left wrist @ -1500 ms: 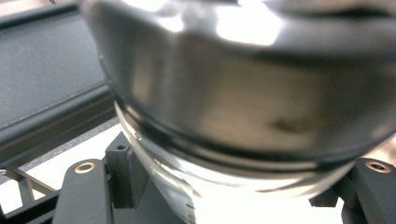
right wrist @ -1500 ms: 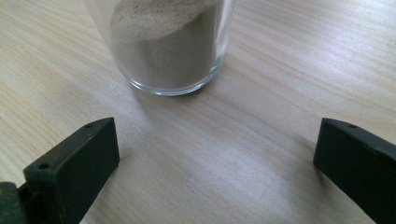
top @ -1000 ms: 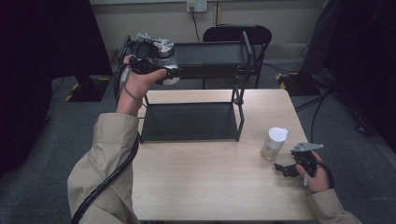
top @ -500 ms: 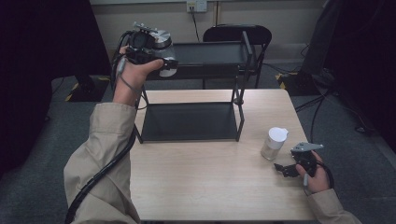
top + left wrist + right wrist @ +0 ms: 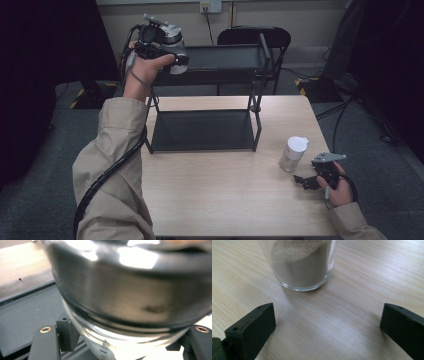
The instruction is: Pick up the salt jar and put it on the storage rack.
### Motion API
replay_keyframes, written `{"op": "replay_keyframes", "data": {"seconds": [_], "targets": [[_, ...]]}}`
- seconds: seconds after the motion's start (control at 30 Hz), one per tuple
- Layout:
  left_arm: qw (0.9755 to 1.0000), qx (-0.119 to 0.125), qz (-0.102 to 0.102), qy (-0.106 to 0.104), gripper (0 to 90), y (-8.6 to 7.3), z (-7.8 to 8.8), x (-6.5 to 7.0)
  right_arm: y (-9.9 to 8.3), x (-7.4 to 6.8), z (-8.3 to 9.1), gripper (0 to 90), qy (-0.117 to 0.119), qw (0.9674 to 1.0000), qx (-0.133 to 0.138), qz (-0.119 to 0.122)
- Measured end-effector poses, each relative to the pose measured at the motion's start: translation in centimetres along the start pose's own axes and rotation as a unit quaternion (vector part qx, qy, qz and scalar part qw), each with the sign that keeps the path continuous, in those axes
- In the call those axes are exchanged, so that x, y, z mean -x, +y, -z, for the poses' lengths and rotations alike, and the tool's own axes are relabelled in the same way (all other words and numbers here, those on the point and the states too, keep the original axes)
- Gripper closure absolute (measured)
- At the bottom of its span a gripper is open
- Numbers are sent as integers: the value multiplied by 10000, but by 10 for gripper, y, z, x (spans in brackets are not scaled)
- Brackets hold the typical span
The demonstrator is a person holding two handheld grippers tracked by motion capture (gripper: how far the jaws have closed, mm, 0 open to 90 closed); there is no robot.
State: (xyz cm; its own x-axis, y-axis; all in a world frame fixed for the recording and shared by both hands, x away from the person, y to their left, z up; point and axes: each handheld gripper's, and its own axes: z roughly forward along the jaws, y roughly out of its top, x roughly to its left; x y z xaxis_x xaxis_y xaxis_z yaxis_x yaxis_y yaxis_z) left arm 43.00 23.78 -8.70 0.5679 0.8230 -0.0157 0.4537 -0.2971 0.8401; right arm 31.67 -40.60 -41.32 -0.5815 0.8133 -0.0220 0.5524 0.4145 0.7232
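With the left gripper (image 5: 172,55) we hold a jar (image 5: 125,302) with a dark metal lid, and the step in hand looks like setting it on the top shelf (image 5: 225,57) of the black rack (image 5: 257,107). To do it well, we should bring the jar in over the shelf's near rim, keep it upright, lower it until its base sits flat, and only then part the jaws.

The left jaws are closed about as tight as they go on the jar's glass body just under the lid, one pad on each side. In the high view the jar hangs at the shelf's 9 o'clock end, above the rim, not yet resting on it.

The right gripper (image 5: 307,181) lies on the table (image 5: 225,200) with its jaws wide apart and nothing between them. A second glass jar (image 5: 302,265), partly filled with greyish powder, stands at 12 o'clock from those jaws, near but untouched, well apart from the rack.
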Motion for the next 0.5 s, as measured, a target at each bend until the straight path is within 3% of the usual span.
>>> {"op": "replay_keyframes", "data": {"seconds": [0.5], "targets": [[9999,-64,105,83,307,9,-25,-13,0,0,0,0,1,10000,-2,-5]]}}
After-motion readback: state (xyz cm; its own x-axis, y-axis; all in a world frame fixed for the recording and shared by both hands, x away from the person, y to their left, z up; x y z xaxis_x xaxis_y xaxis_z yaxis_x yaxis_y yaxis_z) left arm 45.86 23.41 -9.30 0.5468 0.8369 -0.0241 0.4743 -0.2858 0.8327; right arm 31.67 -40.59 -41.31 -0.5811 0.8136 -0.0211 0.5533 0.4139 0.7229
